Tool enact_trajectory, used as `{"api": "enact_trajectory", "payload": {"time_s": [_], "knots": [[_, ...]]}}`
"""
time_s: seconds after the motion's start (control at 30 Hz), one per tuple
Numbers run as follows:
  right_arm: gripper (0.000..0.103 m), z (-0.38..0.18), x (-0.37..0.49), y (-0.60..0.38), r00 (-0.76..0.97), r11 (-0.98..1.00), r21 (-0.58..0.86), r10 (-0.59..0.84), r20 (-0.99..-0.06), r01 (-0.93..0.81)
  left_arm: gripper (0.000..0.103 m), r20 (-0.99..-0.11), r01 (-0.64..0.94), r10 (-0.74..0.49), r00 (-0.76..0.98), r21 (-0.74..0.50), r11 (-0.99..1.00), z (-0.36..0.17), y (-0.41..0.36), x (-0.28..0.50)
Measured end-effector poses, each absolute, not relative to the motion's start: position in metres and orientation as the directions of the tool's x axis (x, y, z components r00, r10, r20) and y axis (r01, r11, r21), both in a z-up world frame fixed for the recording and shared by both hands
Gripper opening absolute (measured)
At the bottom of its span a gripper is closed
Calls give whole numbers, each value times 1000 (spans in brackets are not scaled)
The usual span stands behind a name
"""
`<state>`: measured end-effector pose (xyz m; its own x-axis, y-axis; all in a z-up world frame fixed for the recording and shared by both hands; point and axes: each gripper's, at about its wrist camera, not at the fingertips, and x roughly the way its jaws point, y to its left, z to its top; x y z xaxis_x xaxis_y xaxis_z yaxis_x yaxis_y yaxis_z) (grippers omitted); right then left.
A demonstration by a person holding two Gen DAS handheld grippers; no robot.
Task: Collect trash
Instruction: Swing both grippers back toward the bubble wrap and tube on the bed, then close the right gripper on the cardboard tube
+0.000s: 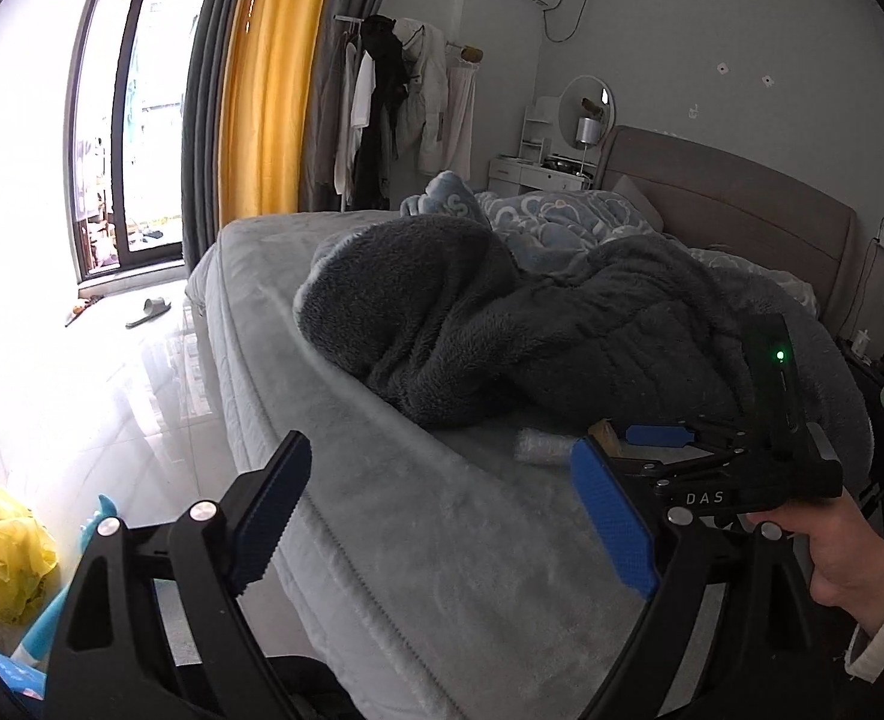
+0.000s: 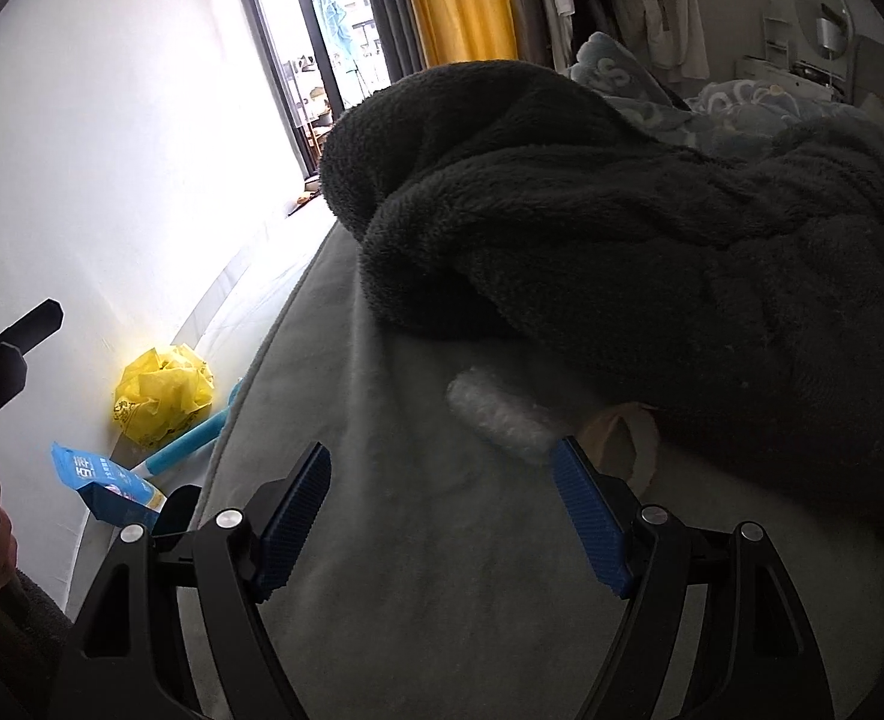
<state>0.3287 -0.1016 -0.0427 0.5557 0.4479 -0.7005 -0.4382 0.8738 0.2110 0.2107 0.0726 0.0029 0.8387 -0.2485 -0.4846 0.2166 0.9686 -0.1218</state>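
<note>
On the grey bed (image 2: 418, 540), a clear crumpled plastic roll (image 2: 502, 417) lies near the dark fleece blanket (image 2: 622, 228), its long axis running from 10 to 4 o'clock in the right wrist view. The right hand-held gripper (image 2: 442, 519) hangs open just short of it, bare sheet between its fingers. The left hand-held gripper (image 1: 442, 516), also open, hovers over the mattress edge. A yellow bag (image 2: 163, 393) sits on the floor at 9 o'clock.
</note>
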Motion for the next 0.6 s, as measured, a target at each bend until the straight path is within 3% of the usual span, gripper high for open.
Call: {"api": "enact_trajectory", "payload": {"time_s": [0.6], "knots": [[78, -77, 363, -161, 535, 865, 313, 492, -687, -392, 90, -555, 270, -339, 760, -204, 941, -35, 28, 263]]}}
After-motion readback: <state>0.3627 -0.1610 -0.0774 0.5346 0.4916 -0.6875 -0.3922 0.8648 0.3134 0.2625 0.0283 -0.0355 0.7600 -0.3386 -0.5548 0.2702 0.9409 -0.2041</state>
